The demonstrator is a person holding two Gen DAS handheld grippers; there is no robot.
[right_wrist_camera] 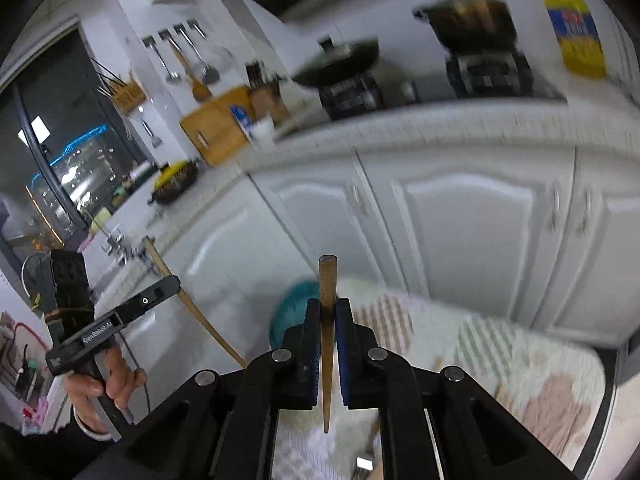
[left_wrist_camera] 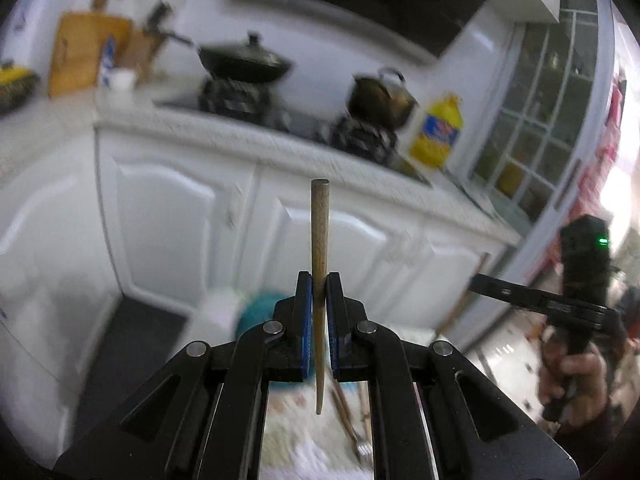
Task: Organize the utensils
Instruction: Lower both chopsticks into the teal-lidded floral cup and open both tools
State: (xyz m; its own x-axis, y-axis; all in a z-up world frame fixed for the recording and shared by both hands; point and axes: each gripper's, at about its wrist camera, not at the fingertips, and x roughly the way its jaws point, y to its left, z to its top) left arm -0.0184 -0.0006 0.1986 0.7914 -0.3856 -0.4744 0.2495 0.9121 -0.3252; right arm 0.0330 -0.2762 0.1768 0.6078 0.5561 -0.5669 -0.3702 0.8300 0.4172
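Note:
My left gripper (left_wrist_camera: 319, 292) is shut on a wooden chopstick (left_wrist_camera: 319, 236) that stands upright between its blue pads, thick end up. My right gripper (right_wrist_camera: 328, 312) is shut on a second wooden chopstick (right_wrist_camera: 327, 280), also upright. Each gripper shows in the other's view: the right one (left_wrist_camera: 480, 280) at the far right, the left one (right_wrist_camera: 172, 280) at the left with its chopstick (right_wrist_camera: 188, 300) slanting. Below the left gripper, more chopsticks (left_wrist_camera: 340, 404) and a fork (left_wrist_camera: 362, 450) lie on a patterned cloth (left_wrist_camera: 288, 432).
White cabinets (left_wrist_camera: 180, 216) (right_wrist_camera: 480, 216) run under a counter with a wok (left_wrist_camera: 244, 62), a pot (left_wrist_camera: 380, 98), a yellow oil bottle (left_wrist_camera: 436, 132) and a cutting board (left_wrist_camera: 86, 54). A teal bowl (right_wrist_camera: 292, 308) sits at the far edge of the cloth-covered table (right_wrist_camera: 520, 360).

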